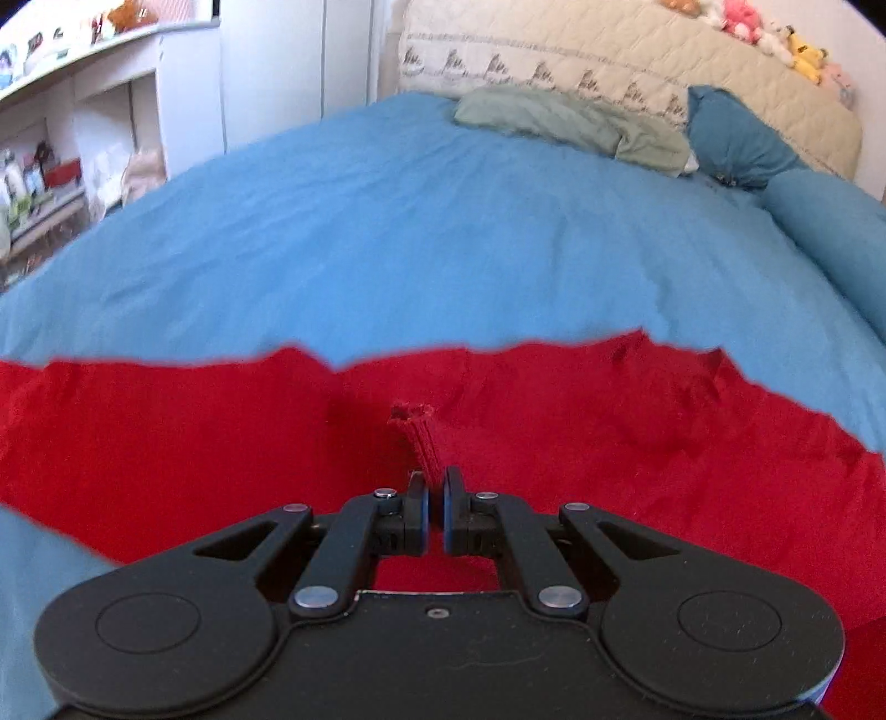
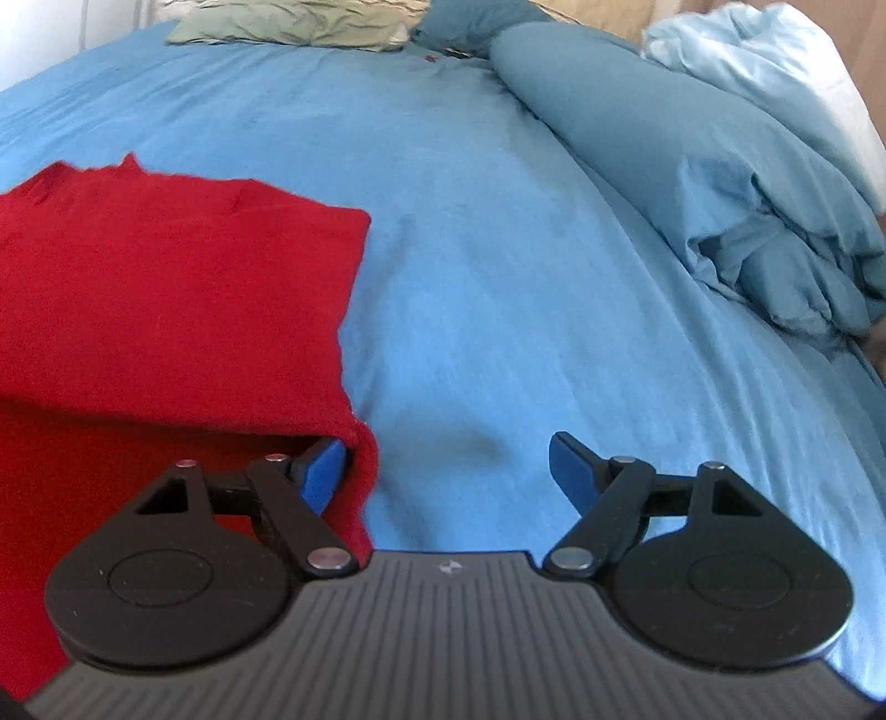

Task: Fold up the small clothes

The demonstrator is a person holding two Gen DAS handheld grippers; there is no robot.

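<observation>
A red knit garment (image 1: pixel 554 432) lies spread on the blue bedsheet (image 1: pixel 415 238). My left gripper (image 1: pixel 434 482) is shut on a pinched-up ridge of the red fabric, which sticks up just past the fingertips. In the right wrist view the same red garment (image 2: pixel 166 299) lies at the left with a folded layer on top. My right gripper (image 2: pixel 448 465) is open at the garment's right edge. Its left finger (image 2: pixel 324 465) is tucked under the red edge; its right finger (image 2: pixel 573 465) is over bare sheet (image 2: pixel 498 277).
A green cloth (image 1: pixel 570 119) and a teal pillow (image 1: pixel 731 138) lie at the head of the bed by the quilted headboard (image 1: pixel 609 50). A bunched blue duvet (image 2: pixel 720 183) runs along the right side. White shelves (image 1: pixel 83 138) stand to the left.
</observation>
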